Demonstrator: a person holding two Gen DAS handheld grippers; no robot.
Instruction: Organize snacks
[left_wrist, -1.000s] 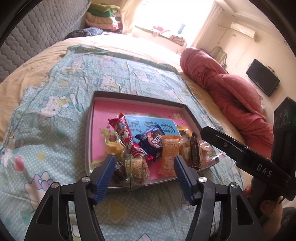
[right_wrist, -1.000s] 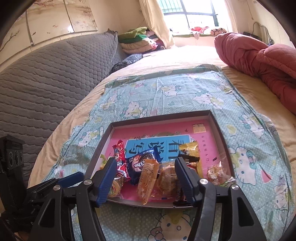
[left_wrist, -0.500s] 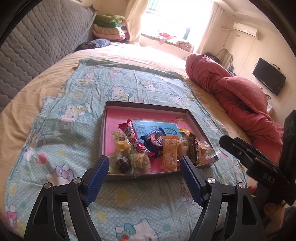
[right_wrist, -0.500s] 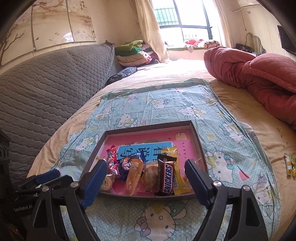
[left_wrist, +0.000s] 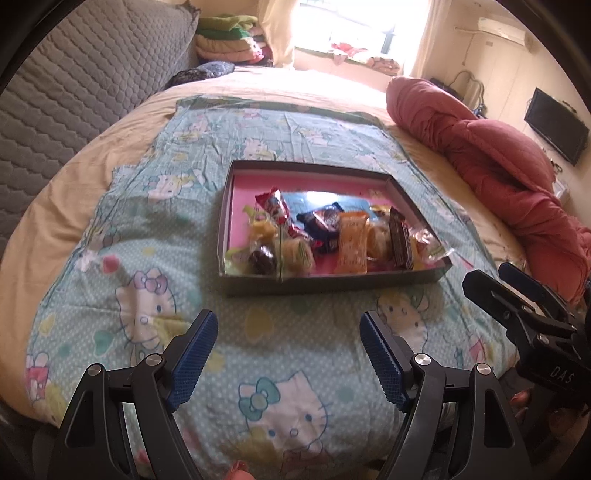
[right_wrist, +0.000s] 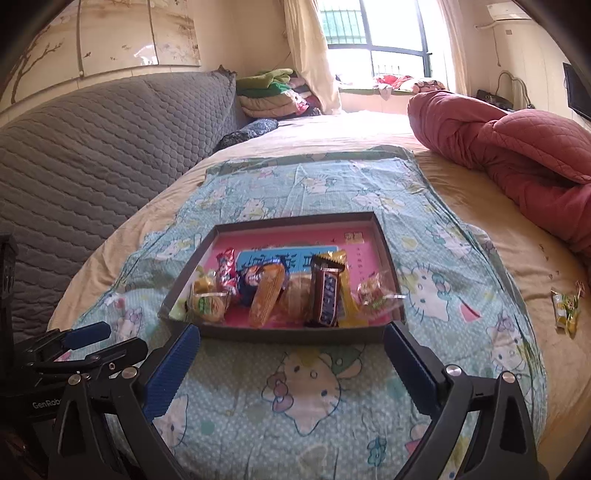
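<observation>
A dark-walled tray (left_wrist: 332, 285) with a pink floor lies on the cartoon-cat sheet. It holds a brown chocolate bar (right_wrist: 325, 291), an orange packet (left_wrist: 352, 240), a red wrapper (left_wrist: 275, 205), a blue cookie pack (left_wrist: 325, 221) and several clear-wrapped sweets. My left gripper (left_wrist: 288, 321) hangs open over the sheet, short of the tray's near wall, with nothing between its fingers. My right gripper (right_wrist: 291, 330) sits just before the same tray (right_wrist: 295, 220). Its jaws are opening and are empty. Each gripper shows at the edge of the other's view.
A loose yellow-green candy packet (right_wrist: 565, 306) lies on the beige cover at the right. A red quilt (left_wrist: 498, 155) is bunched along the right side. A grey quilted headboard (right_wrist: 92, 166) runs along the left. Folded blankets (right_wrist: 269, 92) are stacked by the window.
Both grippers have drawn back from the tray toward the bed's near edge. The right jaws have spread much wider, the left a little. The chocolate bar now lies uncovered in the tray.
</observation>
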